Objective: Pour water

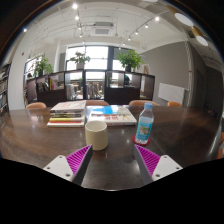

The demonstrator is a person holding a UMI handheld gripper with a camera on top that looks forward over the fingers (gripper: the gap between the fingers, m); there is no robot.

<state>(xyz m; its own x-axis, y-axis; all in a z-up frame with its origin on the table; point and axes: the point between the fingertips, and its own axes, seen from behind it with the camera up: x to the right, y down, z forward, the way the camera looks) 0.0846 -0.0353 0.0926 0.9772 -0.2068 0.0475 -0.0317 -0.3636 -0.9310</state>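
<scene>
1. Magenta-padded two-finger gripper (113,160) was held level above dark wooden table (180,135), fingers spread wide, grasping nothing.
2. One white cylindrical cup (96,134) stood just ahead, btwn fingers.
3. One clear plastic water bottle w/ blue label (145,125) stood right of cup, apart.

Dark, glossy table (40,140), reflecting ceiling lights. Standing on it: white cup (96,134), just ahead of the tool's fingers; clear water bottle (145,124) with blue label, beside the cup, apart from it. Farther back, stacked books (67,117) and flat printed sheets (113,116).
</scene>
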